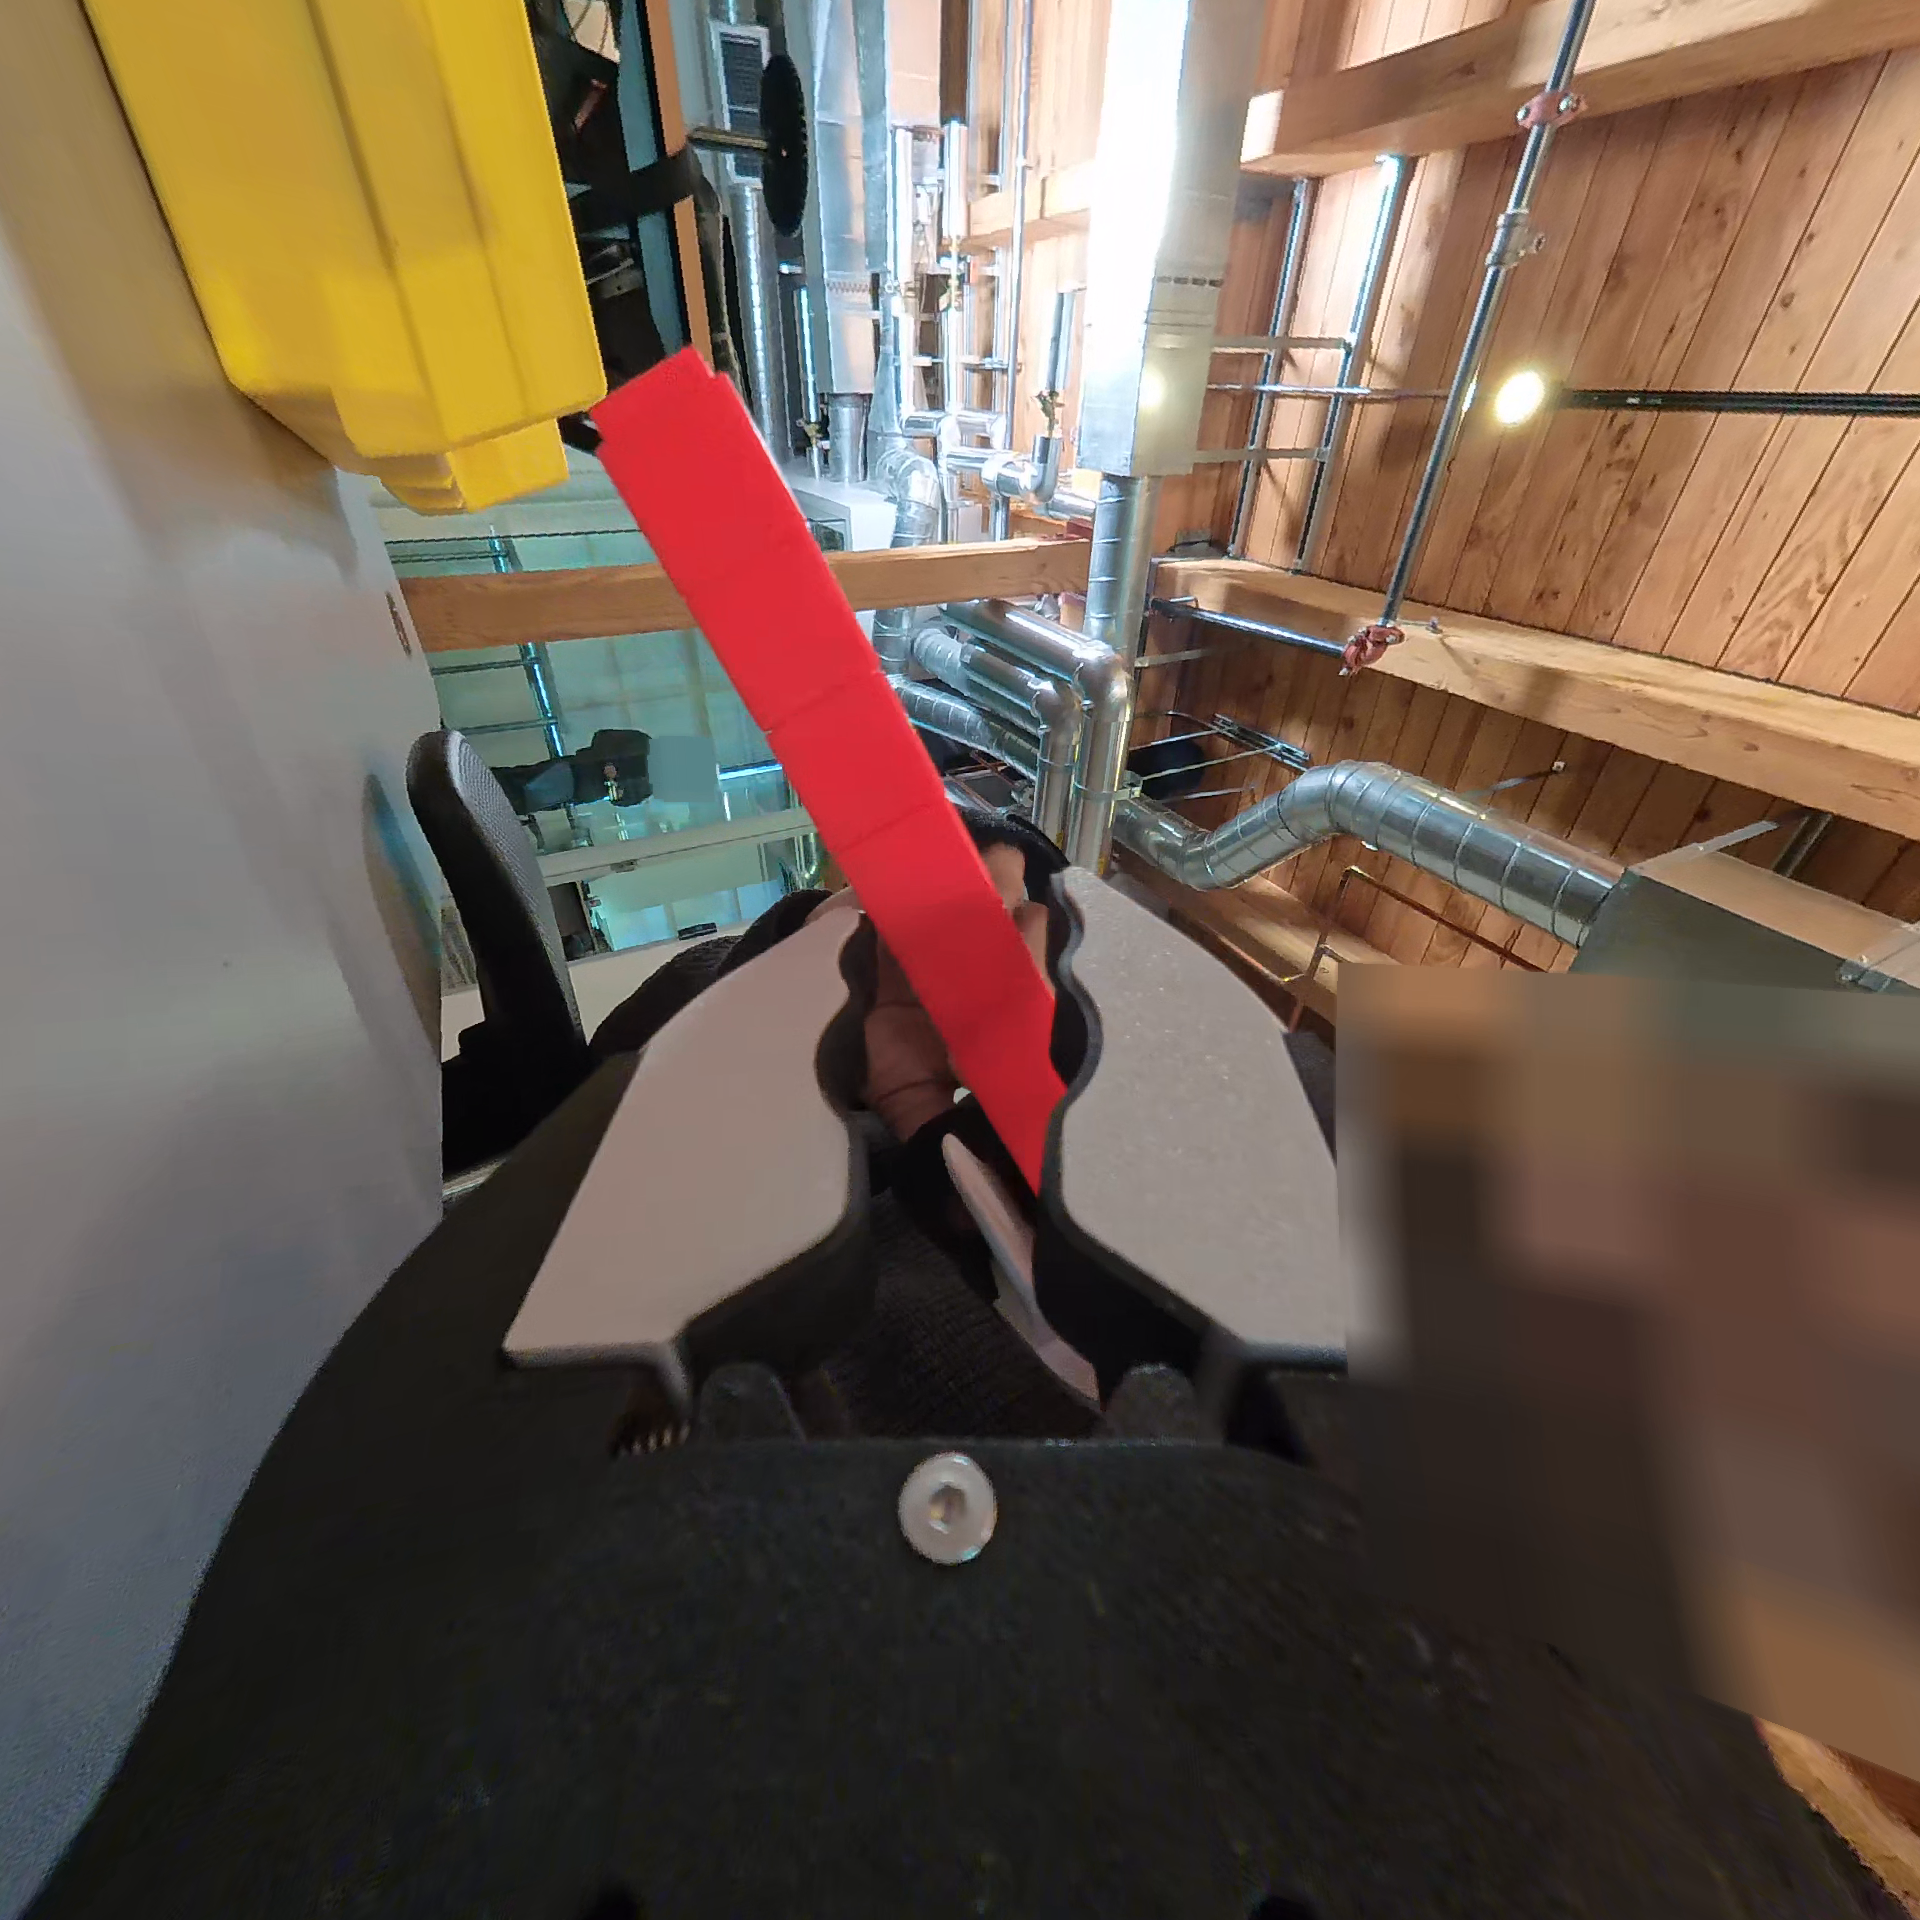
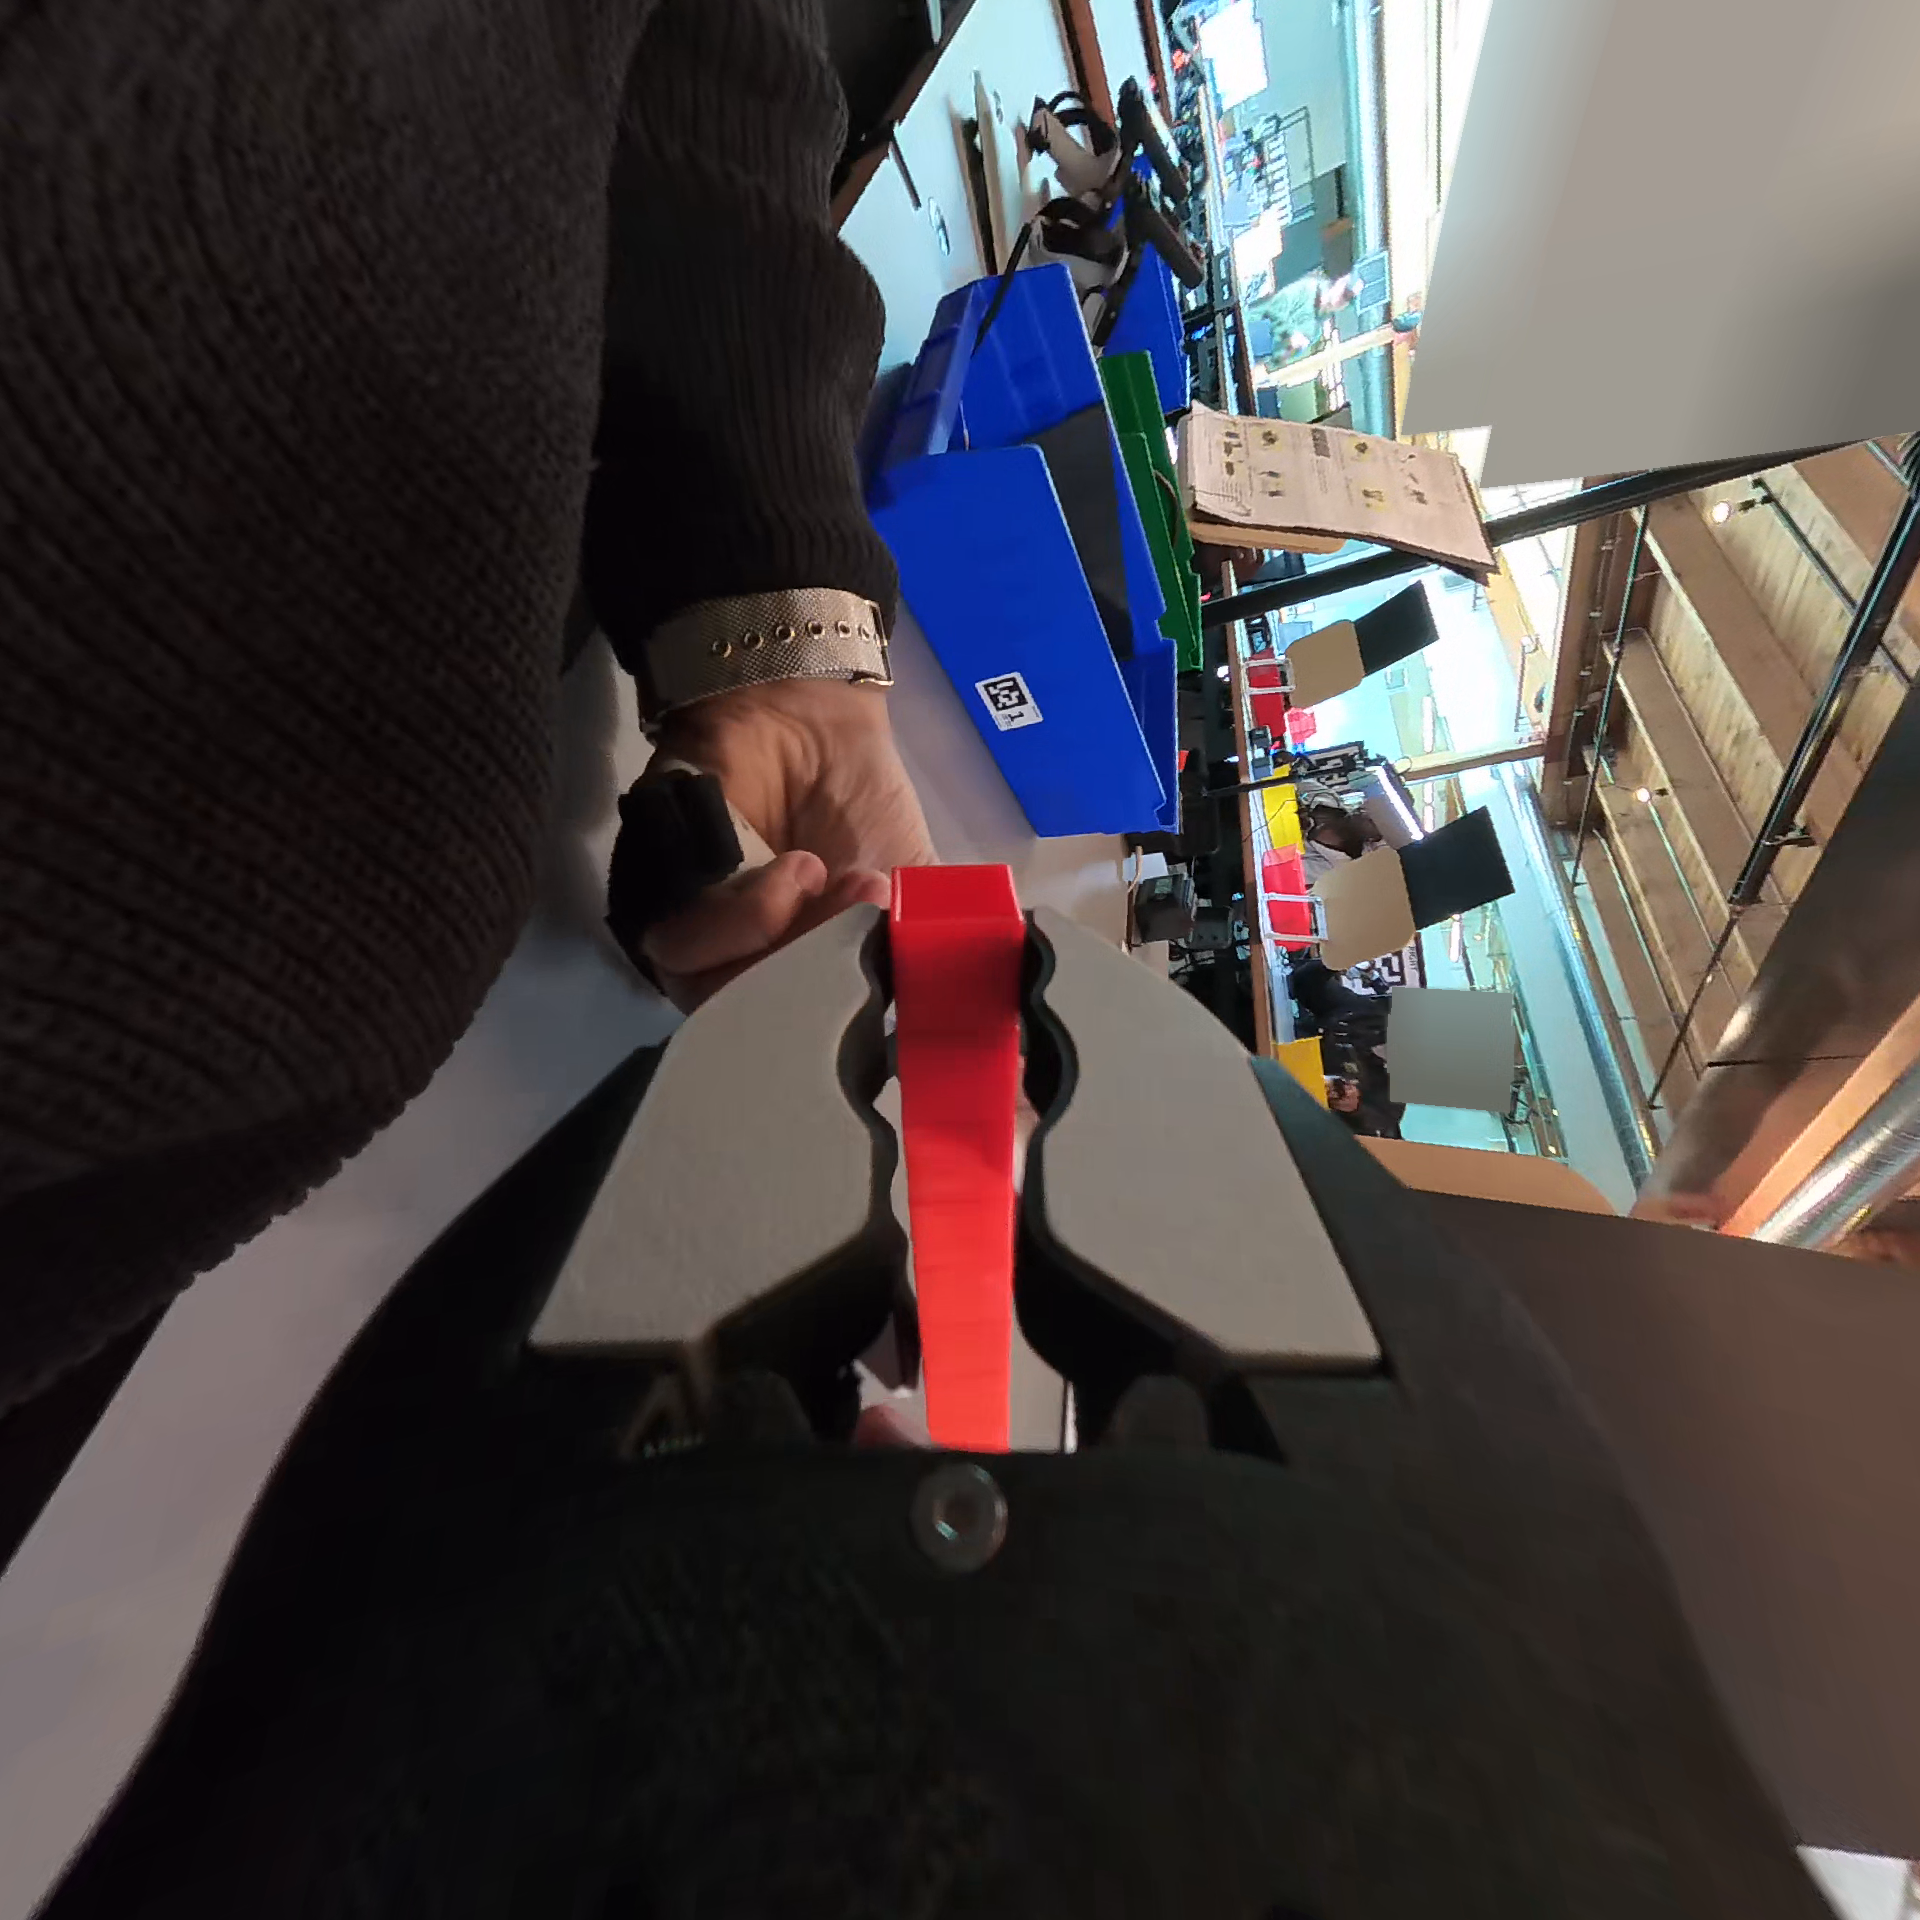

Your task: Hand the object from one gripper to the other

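Red bar (image 2: 956,1143) clamped in right gripper (image 2: 956,935), left gripper (image 1: 961,914) apparently open around it

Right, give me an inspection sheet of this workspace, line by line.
Surface: white tabletop.
Job's things: red bar, held in the air.
Clutter: blue bins, green bin, printed sheet, yellow bin.
Grippers: right gripper shut on the red bar; left gripper open, bar against one finger.
Cables: nothing seen.
Surroundings: wooden wall, metal ducts, office chair.
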`<state>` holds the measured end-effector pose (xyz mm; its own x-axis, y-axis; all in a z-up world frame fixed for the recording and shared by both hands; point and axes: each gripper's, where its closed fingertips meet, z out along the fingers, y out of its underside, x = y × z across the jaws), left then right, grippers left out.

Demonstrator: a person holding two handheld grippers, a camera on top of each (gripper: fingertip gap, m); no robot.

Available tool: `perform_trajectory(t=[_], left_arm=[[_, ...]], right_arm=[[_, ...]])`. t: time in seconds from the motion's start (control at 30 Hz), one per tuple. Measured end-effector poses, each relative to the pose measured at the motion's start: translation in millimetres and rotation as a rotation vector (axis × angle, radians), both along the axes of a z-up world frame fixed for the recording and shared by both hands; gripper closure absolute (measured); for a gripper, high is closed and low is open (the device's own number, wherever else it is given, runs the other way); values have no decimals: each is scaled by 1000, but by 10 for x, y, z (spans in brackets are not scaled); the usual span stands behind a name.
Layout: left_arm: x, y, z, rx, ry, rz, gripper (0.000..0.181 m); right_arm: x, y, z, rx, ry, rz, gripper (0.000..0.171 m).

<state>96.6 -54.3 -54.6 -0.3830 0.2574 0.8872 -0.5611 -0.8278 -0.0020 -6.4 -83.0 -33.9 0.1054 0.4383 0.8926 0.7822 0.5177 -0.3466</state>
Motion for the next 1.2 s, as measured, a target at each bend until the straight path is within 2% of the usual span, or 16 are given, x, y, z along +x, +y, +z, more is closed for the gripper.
perform_trajectory(t=[0.2, 0.33, 0.5, 0.67, 0.83, 0.97, 1.1, 1.2], left_arm=[[2, 41, 5, 10, 2, 26, 153], [-10, 172, 56, 7, -20, 94, 155], [-71, 428, 185, 42, -86, 226, 156], [-196, 830, 313, 190, -160, 419, 159], [-392, 1200, 469, 313, -243, 581, 159], [-473, 1400, 471, 427, -238, 693, 159], [-497, 1442, 493, 535, -228, 795, 159], [-436, 1328, 470, 635, -221, 785, 159]], right_arm=[[31, 20, -10, 24, -13, -23, 147], [107, 118, 2, 62, -6, -87, 120], [255, 220, 37, 33, 84, -138, 105], [492, 359, -19, -50, 204, -196, 94], [731, 511, -210, -123, 244, -270, 93], [792, 564, -274, -150, 267, -300, 94], [777, 615, -234, -195, 391, -326, 98], [789, 663, -246, -263, 494, -358, 100]])
